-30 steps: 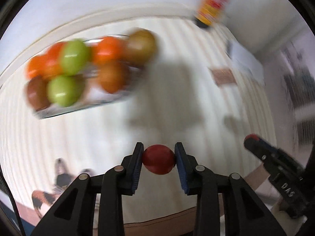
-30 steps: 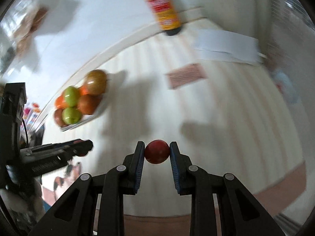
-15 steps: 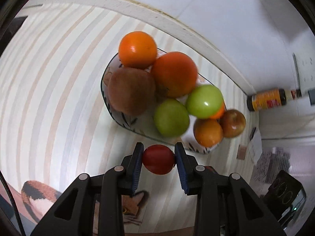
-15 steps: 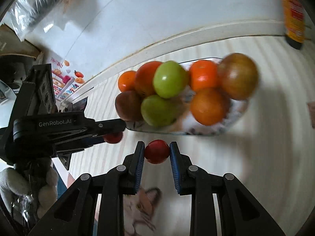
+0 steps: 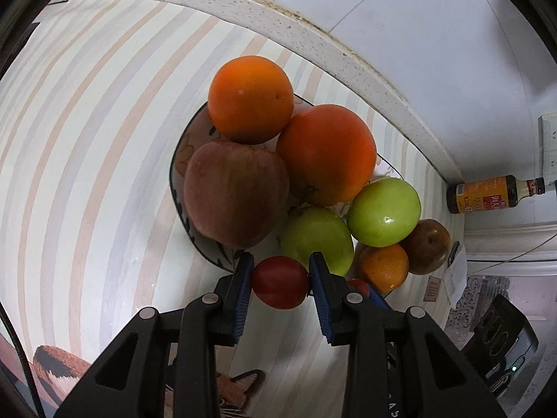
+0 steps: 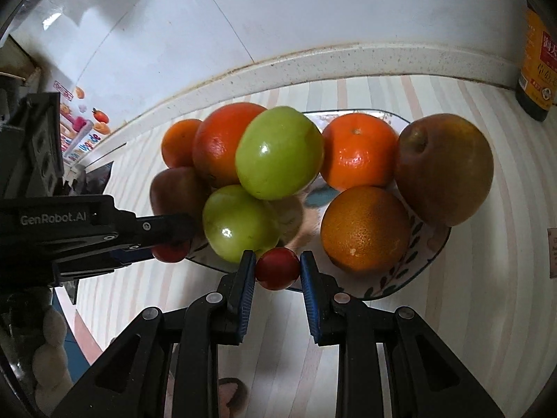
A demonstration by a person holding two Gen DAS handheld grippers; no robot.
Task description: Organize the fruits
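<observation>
Two small red fruits, likely cherry tomatoes, are each clamped between blue pads: one [image 5: 280, 282] in the left gripper [image 5: 280, 280], one [image 6: 277, 267] in the right gripper [image 6: 277, 268], both at the near rim of the crowded plate [image 6: 423, 259]. Light, smooth-skinned and probably soft, they look easy to crush or let slip, so a gentle pinch across the widest part suits. Both are glossy and round.

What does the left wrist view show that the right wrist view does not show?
Only the left wrist view shows the cat picture on the striped mat. Only the right wrist view shows the colourful sticker on the wall and the left gripper from its side. Both show the fruit plate, the dark bottle, and a gripper shut on a small red fruit.
</observation>
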